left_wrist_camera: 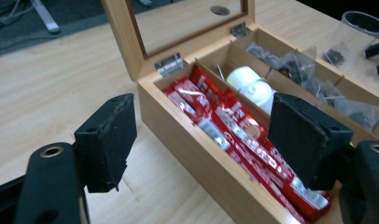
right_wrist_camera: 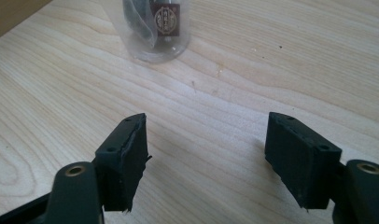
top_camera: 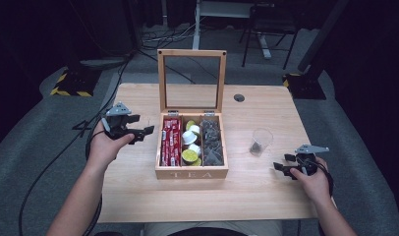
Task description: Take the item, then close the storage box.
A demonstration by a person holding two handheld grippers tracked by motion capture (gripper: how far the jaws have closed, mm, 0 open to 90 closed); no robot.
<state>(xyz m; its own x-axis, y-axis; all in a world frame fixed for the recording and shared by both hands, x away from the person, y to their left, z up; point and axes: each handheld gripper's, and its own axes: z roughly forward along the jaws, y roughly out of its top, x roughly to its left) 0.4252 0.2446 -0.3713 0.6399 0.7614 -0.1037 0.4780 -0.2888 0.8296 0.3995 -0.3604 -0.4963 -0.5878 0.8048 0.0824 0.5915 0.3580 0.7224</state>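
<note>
Light wooden table (top_camera: 266,196) carrying all items, with a round cable hole (top_camera: 239,98) near its far edge. Wooden tea box (top_camera: 191,172) at the table's centre, its glass-paned lid (top_camera: 191,81) standing upright and open on two metal hinges; the front wall reads "TEA". Three compartments run front to back: red sachets (top_camera: 171,141) in the left one, white and lime-green capsules (top_camera: 191,142) in the middle one, clear-wrapped dark tea bags (top_camera: 212,142) in the right one. Left gripper (top_camera: 138,132), held in the person's left hand (top_camera: 105,147), just beside the box's left wall and above the table; in the left gripper view its fingers (left_wrist_camera: 106,142) stand wide apart with the red sachets (left_wrist_camera: 234,135) between and beyond them, nothing clamped. Right gripper (top_camera: 285,164), held in the right hand (top_camera: 313,184), low over the table at its right edge, near the cup; its fingers (right_wrist_camera: 124,158) also stand wide apart over bare wood. Clear plastic cup (top_camera: 261,141) upright to the right of the box, apart from it, holding one dark tea bag (right_wrist_camera: 164,18)
</note>
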